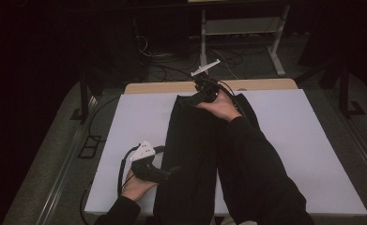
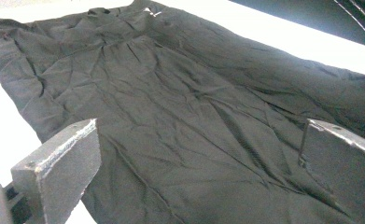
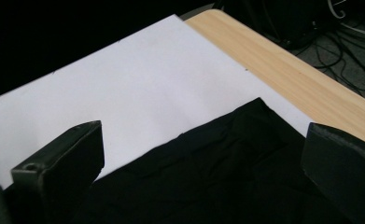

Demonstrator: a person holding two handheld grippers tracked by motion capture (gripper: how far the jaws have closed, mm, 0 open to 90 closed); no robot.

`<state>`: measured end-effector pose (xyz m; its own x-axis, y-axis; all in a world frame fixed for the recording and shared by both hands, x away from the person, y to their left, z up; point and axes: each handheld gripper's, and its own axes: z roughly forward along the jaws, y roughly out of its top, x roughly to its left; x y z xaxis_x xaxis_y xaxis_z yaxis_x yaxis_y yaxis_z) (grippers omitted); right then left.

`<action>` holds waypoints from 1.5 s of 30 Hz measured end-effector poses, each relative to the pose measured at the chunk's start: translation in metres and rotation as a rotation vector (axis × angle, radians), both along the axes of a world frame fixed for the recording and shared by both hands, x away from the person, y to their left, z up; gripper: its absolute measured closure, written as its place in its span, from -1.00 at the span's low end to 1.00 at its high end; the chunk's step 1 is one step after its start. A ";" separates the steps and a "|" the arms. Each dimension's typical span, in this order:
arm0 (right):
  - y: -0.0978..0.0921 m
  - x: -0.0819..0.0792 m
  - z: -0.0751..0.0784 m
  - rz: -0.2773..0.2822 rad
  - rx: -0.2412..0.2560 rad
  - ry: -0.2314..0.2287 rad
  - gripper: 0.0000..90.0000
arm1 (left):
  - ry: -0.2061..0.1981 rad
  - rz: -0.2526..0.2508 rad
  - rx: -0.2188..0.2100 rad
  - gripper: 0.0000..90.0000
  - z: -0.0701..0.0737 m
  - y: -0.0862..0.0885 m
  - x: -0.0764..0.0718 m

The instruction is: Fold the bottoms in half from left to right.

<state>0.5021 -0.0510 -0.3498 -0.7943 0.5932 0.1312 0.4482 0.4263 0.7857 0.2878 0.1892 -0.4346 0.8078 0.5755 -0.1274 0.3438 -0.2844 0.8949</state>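
Observation:
A black garment (image 1: 193, 154) lies lengthwise down the middle of the white sheet (image 1: 289, 140), from the far edge to the near edge. Its wrinkled cloth (image 2: 180, 121) spreads wide in the left gripper view. My left gripper (image 1: 169, 172) rests at the garment's near left edge, jaws open over the cloth. At the far end my right gripper (image 1: 190, 99) is open above a corner of the garment (image 3: 227, 168), and its two black pads (image 3: 63, 163) stand wide apart with the cloth between and below them.
The sheet covers a wooden table whose bare strip (image 3: 287, 70) runs along the far edge. Beyond it stand a metal frame (image 1: 240, 33) and loose cables (image 1: 167, 65) on the dark floor. Bare sheet (image 1: 129, 117) lies on both sides of the garment.

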 end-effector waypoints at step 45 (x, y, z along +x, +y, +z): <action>0.035 0.021 -0.057 -0.168 0.023 0.006 -1.00 | -0.004 -0.010 -0.011 -1.00 0.001 0.000 -0.001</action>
<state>0.5227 -0.0161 -0.4070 -0.6835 0.7142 0.1507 0.5163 0.3271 0.7915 0.2873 0.1893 -0.4332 0.8141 0.5658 -0.1304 0.3375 -0.2784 0.8992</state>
